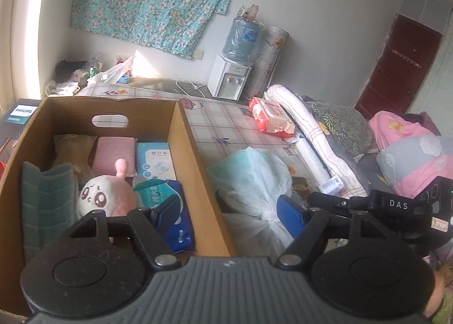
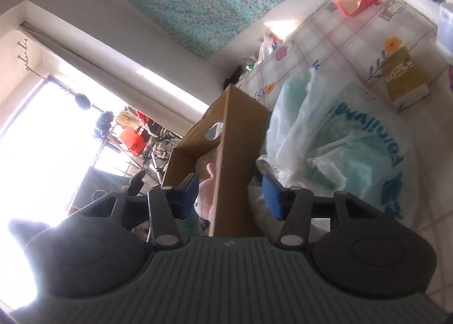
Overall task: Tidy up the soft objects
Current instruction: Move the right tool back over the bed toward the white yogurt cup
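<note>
A cardboard box [image 1: 187,154] stands on the bed. Inside it lie a pink and white plush toy [image 1: 104,196], a green towel [image 1: 48,199], a pink pad [image 1: 113,151], a blue wipes pack [image 1: 178,227] and a white and blue packet [image 1: 155,160]. My left gripper [image 1: 229,212] is open and empty, its blue pads either side of the box's right wall. A white plastic bag with green contents [image 1: 254,176] lies just right of the box. My right gripper [image 2: 230,195] is rolled on its side and open, nothing pressed between its pads, with the box [image 2: 232,140] and bag [image 2: 339,140] beyond.
A red tissue pack [image 1: 269,117] lies on the checked bedsheet [image 1: 220,126]. Rolled bedding and pillows [image 1: 339,131] pile up at the right. A small yellow carton [image 2: 405,77] rests beyond the bag. A water dispenser [image 1: 230,77] stands by the wall. A dark Philips box [image 1: 19,114] sits left of the cardboard box.
</note>
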`<control>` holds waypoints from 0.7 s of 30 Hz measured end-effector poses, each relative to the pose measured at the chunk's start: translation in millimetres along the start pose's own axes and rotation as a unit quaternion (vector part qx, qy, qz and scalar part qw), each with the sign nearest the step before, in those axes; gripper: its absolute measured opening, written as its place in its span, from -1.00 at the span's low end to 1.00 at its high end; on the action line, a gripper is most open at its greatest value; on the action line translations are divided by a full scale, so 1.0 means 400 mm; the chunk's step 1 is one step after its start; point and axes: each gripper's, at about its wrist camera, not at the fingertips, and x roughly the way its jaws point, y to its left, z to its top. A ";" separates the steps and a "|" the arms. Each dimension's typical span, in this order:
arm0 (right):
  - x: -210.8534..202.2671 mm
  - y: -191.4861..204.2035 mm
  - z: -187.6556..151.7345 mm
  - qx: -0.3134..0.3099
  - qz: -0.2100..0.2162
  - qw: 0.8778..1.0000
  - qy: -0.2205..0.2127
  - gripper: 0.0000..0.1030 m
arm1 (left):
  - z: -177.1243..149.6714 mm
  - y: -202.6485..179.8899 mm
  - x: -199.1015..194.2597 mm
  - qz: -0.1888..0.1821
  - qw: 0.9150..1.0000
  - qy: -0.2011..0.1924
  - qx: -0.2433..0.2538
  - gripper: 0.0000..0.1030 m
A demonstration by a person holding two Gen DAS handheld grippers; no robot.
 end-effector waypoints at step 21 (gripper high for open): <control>0.110 -0.417 0.364 -0.120 -0.388 0.913 -0.030 0.16 | -0.020 -0.169 0.245 -0.045 0.996 0.070 0.019 0.47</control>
